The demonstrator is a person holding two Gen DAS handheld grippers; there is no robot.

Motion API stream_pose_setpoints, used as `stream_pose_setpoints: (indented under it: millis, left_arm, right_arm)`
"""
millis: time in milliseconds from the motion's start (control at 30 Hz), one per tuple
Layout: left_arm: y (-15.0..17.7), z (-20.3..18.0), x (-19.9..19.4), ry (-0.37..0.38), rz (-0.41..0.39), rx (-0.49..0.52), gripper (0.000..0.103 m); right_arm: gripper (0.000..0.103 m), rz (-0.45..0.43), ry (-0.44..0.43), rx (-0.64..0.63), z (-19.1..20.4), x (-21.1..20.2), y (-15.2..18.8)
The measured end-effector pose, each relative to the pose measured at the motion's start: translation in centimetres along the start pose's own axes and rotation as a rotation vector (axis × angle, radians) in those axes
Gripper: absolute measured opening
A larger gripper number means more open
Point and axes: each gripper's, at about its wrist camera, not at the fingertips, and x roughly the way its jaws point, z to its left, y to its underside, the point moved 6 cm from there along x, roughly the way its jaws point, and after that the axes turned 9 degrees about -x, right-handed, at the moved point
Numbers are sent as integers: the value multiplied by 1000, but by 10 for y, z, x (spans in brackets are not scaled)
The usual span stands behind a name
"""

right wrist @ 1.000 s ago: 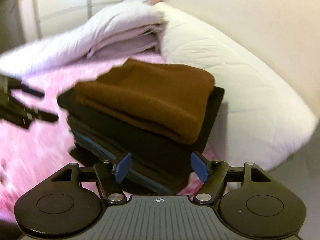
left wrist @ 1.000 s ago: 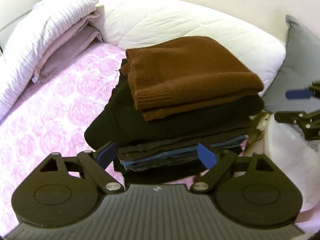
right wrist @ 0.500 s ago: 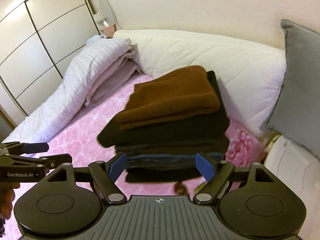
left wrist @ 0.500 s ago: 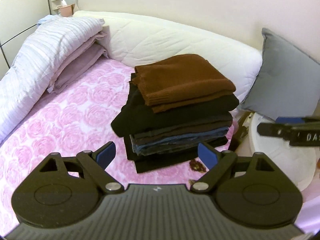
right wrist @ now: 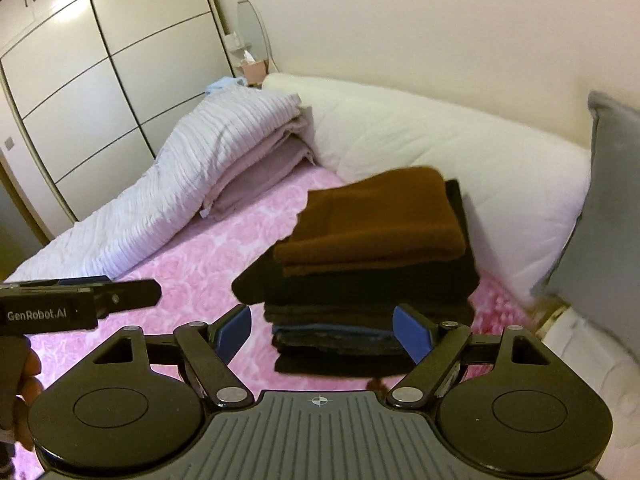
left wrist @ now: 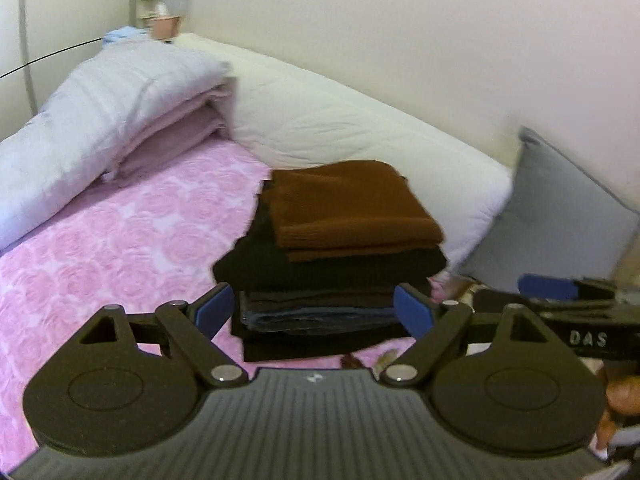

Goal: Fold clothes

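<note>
**Both grippers empty, stack of folded clothes sits finished on the bed**

Nearest: left gripper (left wrist: 314, 310) has its blue pads spread wide, though the jaws are closing slightly right now; nothing between them, the stack only shows through the gap further off. Right gripper (right wrist: 320, 330) is released, pads wide apart, also empty. Each tool shows in the other's view, off to the side and clear of the clothes.

Next out: stack of folded clothes (left wrist: 332, 276) resting on the pink rose-print bedspread (left wrist: 120, 248). Brown sweater (right wrist: 376, 220) on top, black garment (right wrist: 360, 284) under it, then thinner dark and bluish layers down to a black base piece. Edges roughly aligned; the black garment bulges out on the left side.

Beyond: white bolster pillow (right wrist: 440, 148) right behind the stack, folded pale duvet (right wrist: 192, 184) to the left, grey cushion (left wrist: 560, 216) to the right, wardrobe doors (right wrist: 100, 72) at the back.

Step, my read: the brown sweater is placed and let go, so this fold cycle looks done. No unfolded garment visible in either view.

Next move needs: locate the next loose item, if any exists outside the frame. Otherwise tidy the bulging black layer, working from the side so the top piece isn't dragged.
</note>
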Motion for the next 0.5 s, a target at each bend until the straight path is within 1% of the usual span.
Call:
stream_pose_setpoints:
  millis: [100,167,267,333,500]
  left_arm:
    - [-2,-9,3,-1,15,-9,82]
    - [-1,-16,7,-10,44,11,82]
    - [1,-26,12,-19,61,42,82]
    - [4,-29,16,-11,80,23,82]
    - [11,-32,20,-31,83,30,82]
  right_arm:
    - [82,-4,2,-4,-8,-4,-2]
    - [82,-5,4,1,-13,-6,-2]
    - [82,-10,0,7,-20,-9,-2]
    - [82,-5,-2,14,-24,-10,0]
    - [82,15,-5,20,-29,-12,4]
